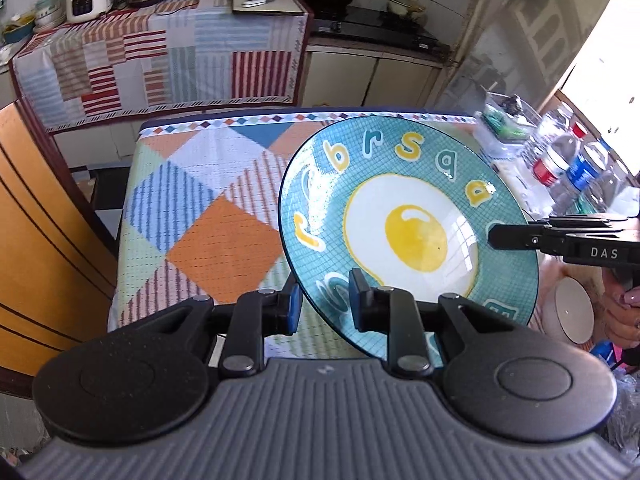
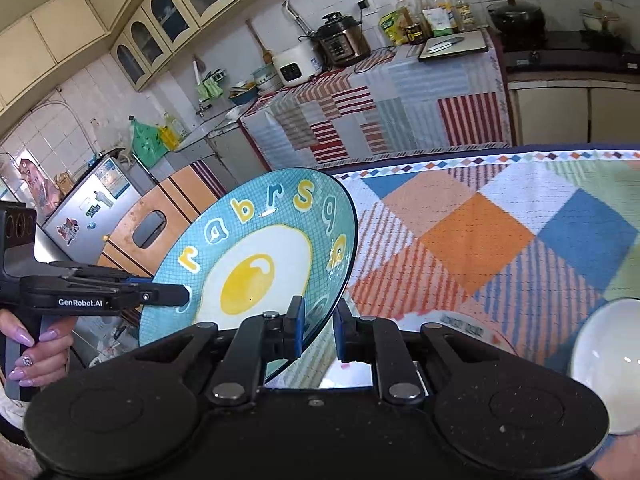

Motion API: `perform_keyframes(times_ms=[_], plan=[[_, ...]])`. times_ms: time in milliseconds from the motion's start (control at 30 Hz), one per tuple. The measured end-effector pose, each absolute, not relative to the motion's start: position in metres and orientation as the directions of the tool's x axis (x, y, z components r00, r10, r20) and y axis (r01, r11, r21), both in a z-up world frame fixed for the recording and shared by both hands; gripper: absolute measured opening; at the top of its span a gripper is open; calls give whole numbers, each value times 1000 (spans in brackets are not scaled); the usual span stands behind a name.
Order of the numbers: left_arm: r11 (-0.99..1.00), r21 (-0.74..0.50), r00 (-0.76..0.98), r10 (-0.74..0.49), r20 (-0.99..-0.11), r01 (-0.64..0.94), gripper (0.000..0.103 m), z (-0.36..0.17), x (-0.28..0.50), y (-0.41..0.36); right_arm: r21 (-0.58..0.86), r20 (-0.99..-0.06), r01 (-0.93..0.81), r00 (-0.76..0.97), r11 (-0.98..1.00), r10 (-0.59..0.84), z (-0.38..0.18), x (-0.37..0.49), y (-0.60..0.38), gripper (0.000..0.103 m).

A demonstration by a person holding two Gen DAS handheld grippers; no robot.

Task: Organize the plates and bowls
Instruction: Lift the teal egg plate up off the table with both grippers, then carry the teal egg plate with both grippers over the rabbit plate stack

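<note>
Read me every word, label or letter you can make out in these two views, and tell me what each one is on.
"DAS": side of the right gripper.
"GenRobot.AI": side of the left gripper.
"r a b r s a a": loose letters round the rim of the blue egg plate, held by both grippers; its nearest letters are partly covered.
Water bottles: labels blurred.
Sauce bottles, cooker panels, fridge stickers: too small to read.
</note>
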State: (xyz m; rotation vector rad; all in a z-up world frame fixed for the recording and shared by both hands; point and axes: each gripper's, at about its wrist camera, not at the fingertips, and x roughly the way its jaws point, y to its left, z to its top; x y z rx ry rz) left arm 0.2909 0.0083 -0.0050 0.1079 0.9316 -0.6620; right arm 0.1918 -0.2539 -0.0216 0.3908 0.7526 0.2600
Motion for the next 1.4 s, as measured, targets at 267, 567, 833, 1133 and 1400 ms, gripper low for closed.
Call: perform_keyframes(times_ms=[267, 567, 833, 1133, 1400], plan=[[757, -187, 360, -493, -792, 627, 22, -16, 269, -33, 439, -634, -6, 707, 898, 315, -31, 153, -280, 19], [731, -192, 290, -479, -829, 655, 22, -46, 258, -64, 452, -675, 72, 678, 889, 289, -59, 127, -299, 20], [737, -210, 239, -453, -859, 642, 22, -72, 258, -74, 459, -708, 103, 642, 883, 294, -84, 117, -308, 20], [760, -212, 206, -414, -887, 614, 23, -94, 267, -76, 465, -732, 112, 606, 878, 310, -108, 121, -307, 21], [763, -232, 161, -401, -902, 603, 23, -106, 274, -80, 441, -762, 119, 574, 890, 300, -113, 127, -305, 21]])
